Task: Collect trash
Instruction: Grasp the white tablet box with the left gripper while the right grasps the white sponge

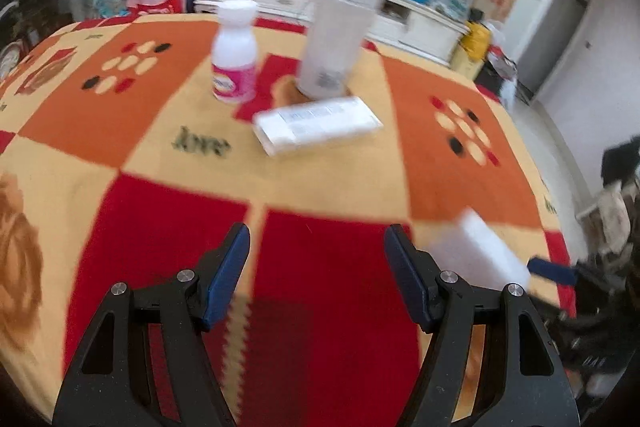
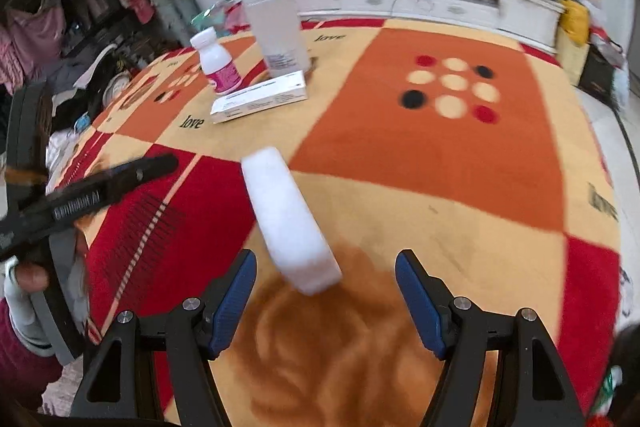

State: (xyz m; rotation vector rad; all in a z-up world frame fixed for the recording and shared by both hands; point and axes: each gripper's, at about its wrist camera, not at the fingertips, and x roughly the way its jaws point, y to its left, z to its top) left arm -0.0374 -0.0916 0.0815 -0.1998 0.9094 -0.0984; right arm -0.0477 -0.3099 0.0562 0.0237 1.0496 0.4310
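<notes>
A white foam block (image 2: 290, 221) lies on the patterned tablecloth (image 2: 440, 155), just ahead of my open, empty right gripper (image 2: 325, 269) and slightly left of its centre. The block also shows at the right in the left wrist view (image 1: 478, 251). My left gripper (image 1: 317, 243) is open and empty over a red square of the cloth. Farther off lie a flat white carton (image 1: 318, 125), a white bottle with a pink label (image 1: 234, 53) and a tall white canister (image 1: 340, 39). These also show in the right wrist view: carton (image 2: 260, 101), bottle (image 2: 218, 63), canister (image 2: 276, 27).
The left gripper's arm (image 2: 92, 195) crosses the table's left edge in the right wrist view. A long white cabinet (image 2: 440, 3) loaded with clutter runs behind the table. Bags and clothes (image 2: 80, 39) are piled at the left. The table edge drops off at the right (image 1: 560, 227).
</notes>
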